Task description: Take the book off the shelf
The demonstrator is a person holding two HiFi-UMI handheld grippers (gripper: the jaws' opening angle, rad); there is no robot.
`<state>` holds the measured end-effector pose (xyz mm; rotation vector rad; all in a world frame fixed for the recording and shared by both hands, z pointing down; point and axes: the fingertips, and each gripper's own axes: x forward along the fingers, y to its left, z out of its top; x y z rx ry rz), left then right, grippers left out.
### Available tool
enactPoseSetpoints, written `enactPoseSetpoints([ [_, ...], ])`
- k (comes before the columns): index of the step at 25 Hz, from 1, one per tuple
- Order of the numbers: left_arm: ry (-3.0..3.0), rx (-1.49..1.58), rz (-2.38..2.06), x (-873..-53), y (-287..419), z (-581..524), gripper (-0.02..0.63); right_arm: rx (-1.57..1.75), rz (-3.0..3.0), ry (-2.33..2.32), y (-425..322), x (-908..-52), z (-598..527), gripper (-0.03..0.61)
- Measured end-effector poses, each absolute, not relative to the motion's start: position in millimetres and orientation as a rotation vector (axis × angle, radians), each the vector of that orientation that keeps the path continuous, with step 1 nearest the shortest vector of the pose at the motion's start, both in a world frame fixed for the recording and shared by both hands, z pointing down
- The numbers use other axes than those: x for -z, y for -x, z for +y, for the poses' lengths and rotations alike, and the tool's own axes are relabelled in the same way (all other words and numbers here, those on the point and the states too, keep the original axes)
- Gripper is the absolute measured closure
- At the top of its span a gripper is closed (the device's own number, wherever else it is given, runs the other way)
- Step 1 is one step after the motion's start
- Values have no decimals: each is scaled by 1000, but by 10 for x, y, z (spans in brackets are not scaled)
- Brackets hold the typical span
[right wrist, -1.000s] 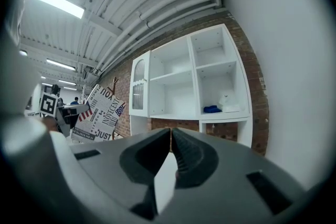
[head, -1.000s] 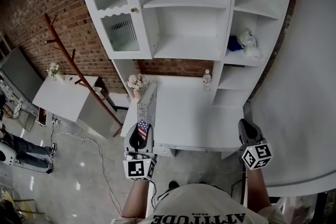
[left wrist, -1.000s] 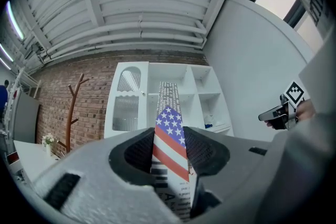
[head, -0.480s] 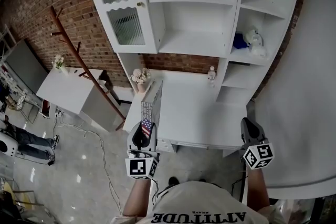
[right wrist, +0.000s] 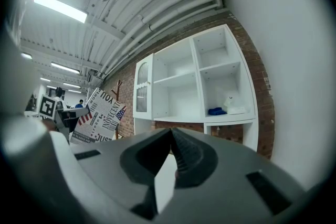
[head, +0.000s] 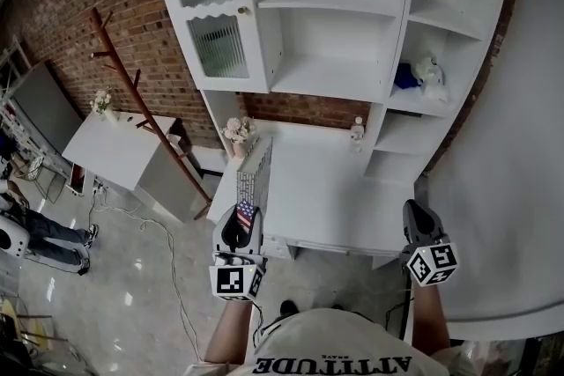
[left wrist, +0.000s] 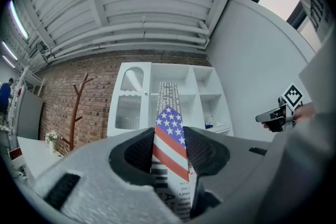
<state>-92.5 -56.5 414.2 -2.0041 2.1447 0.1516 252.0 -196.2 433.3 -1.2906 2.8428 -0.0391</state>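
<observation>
The book (head: 253, 176), printed with newspaper text and a stars-and-stripes corner, stands on edge in front of the white shelf unit (head: 335, 22), clear of its shelves. My left gripper (head: 240, 226) is shut on the book's near end; in the left gripper view the book (left wrist: 169, 107) rises between the jaws of that gripper (left wrist: 169, 139). My right gripper (head: 414, 212) hangs at the right, shut and empty; in the right gripper view its jaws (right wrist: 170, 139) meet, with the book (right wrist: 100, 118) at the far left.
A white desk top (head: 326, 189) lies under the shelves, with a flower vase (head: 236, 132) and a small figurine (head: 357, 133). A blue item (head: 405, 77) and a white toy (head: 428, 71) sit in a right compartment. A wooden coat rack (head: 132, 92) and a white side table (head: 115, 150) stand left.
The head view has drifted slightly, so the shelf unit sits a little further right. The left gripper still holds the book in much the same place; the right gripper has barely moved.
</observation>
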Motion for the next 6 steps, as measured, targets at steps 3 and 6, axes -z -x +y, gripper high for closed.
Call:
enactPoseSetpoints([
  [3,2003,-143,2140,-4119,950,-580,433,38,2839,1286,-2490,-4316,-1970,549],
  [6,2001,-142,2137,-4103,967,-598,433,38,2838,1282,-2475,-4312,-1985,549],
])
